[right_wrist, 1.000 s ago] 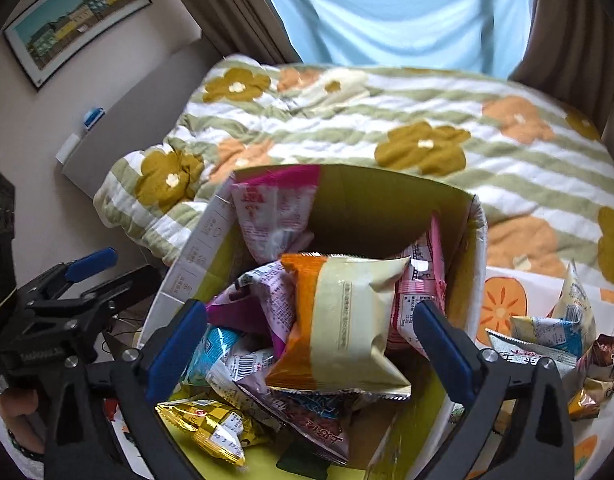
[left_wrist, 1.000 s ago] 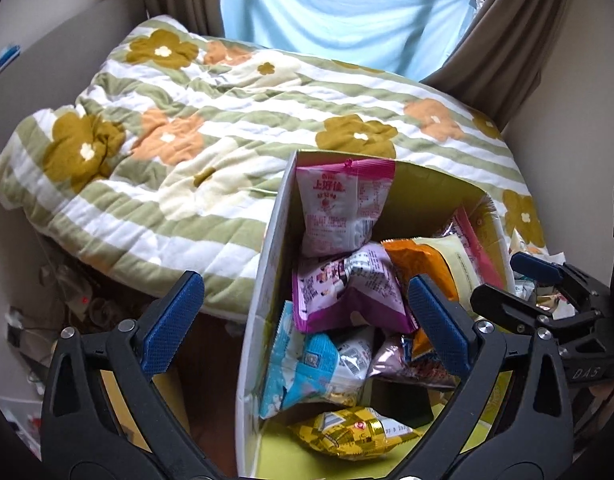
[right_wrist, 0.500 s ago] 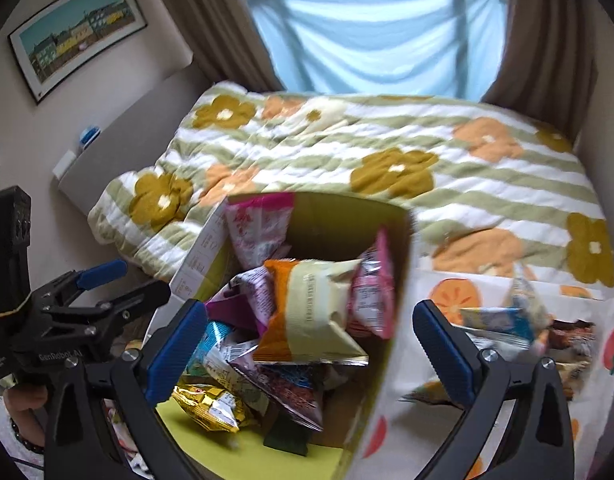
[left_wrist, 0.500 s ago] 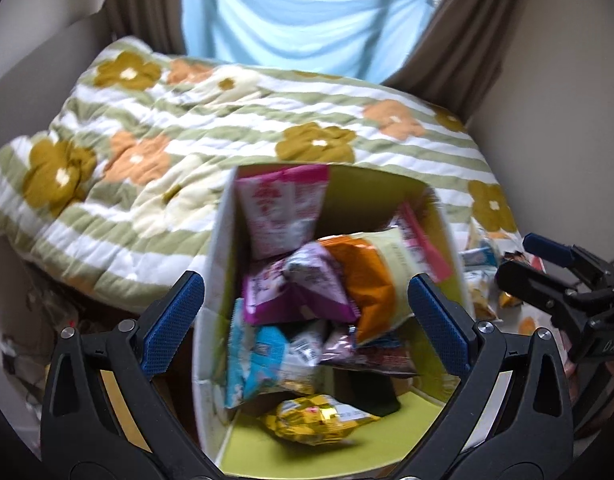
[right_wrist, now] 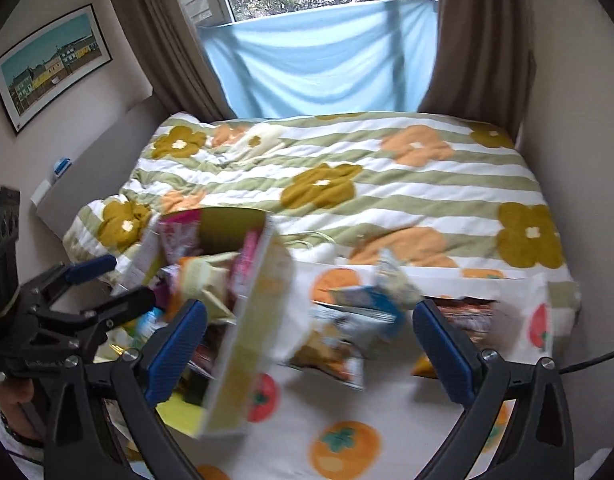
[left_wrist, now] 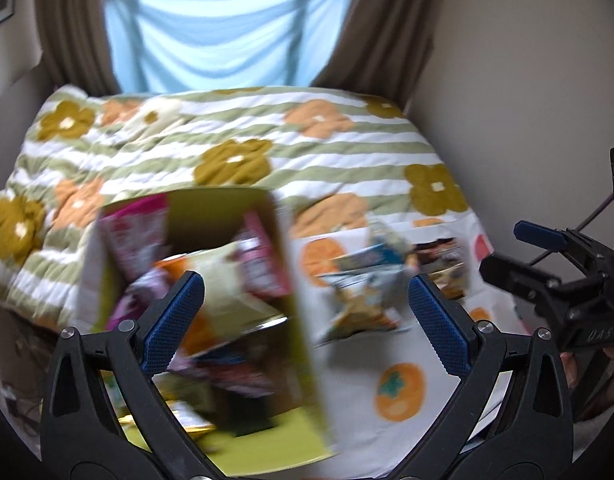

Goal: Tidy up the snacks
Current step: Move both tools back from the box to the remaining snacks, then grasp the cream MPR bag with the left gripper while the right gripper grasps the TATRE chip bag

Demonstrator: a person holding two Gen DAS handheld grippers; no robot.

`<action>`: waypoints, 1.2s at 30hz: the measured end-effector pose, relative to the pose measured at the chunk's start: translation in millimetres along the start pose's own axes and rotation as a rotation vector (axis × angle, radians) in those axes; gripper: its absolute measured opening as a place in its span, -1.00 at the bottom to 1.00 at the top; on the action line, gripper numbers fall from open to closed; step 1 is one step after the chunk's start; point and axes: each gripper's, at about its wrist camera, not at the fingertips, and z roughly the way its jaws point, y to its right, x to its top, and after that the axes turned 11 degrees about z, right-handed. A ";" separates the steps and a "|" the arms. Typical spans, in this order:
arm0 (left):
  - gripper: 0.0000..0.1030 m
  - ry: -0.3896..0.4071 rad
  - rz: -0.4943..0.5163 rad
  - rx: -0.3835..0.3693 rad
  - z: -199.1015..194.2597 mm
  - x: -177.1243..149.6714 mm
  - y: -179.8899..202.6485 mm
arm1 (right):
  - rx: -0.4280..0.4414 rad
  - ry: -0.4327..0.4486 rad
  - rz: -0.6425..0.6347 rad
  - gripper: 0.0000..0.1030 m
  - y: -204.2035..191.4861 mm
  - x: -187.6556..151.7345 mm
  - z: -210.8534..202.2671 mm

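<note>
Both grippers' jaws gape empty above loose snack packets (right_wrist: pixel 347 320).

We see a quilt (right_wrist: pixel 347 184) across the middle of the frame, white with sage-green stripes and mustard and orange flowers. At the bottom, a cloth (right_wrist: pixel 347 432) is white with orange fruit prints. Left of centre, the box (left_wrist: pixel 303 344) is yellow-green inside, packed with pink, purple, orange and cream packets, all blurred. Loose packets (right_wrist: pixel 359 320) at centre show blue, white and yellow. The pads (right_wrist: pixel 175 344) are blue on black frames. At the top, a sheet (right_wrist: pixel 319 60) is pale blue between brown curtains (right_wrist: pixel 479 40).
</note>
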 end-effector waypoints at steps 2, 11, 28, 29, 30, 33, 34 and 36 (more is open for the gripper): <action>0.97 -0.013 0.037 -0.005 15.1 14.1 33.6 | -0.014 0.009 -0.003 0.99 20.7 0.5 -8.8; 0.97 -0.065 0.129 0.032 70.9 49.4 122.2 | -0.133 -0.007 0.034 0.99 117.6 -0.4 -20.0; 0.97 -0.424 0.350 0.001 237.9 46.0 133.7 | -0.064 -0.145 0.215 0.99 184.3 -37.4 66.5; 0.97 -0.444 0.368 -0.002 246.9 42.3 133.5 | -0.066 -0.152 0.215 0.99 183.8 -37.8 73.9; 0.97 -0.459 0.377 -0.004 253.8 39.5 133.0 | -0.072 -0.160 0.213 0.99 183.2 -38.0 81.5; 0.96 -0.499 0.394 0.010 275.3 31.9 128.2 | -0.093 -0.180 0.207 0.99 181.4 -39.8 102.6; 0.96 -0.502 0.391 0.012 279.6 30.9 126.6 | -0.096 -0.189 0.210 0.99 180.8 -40.5 109.5; 0.96 -0.508 0.375 -0.008 287.1 30.3 122.7 | -0.097 -0.204 0.219 0.99 180.3 -41.6 120.1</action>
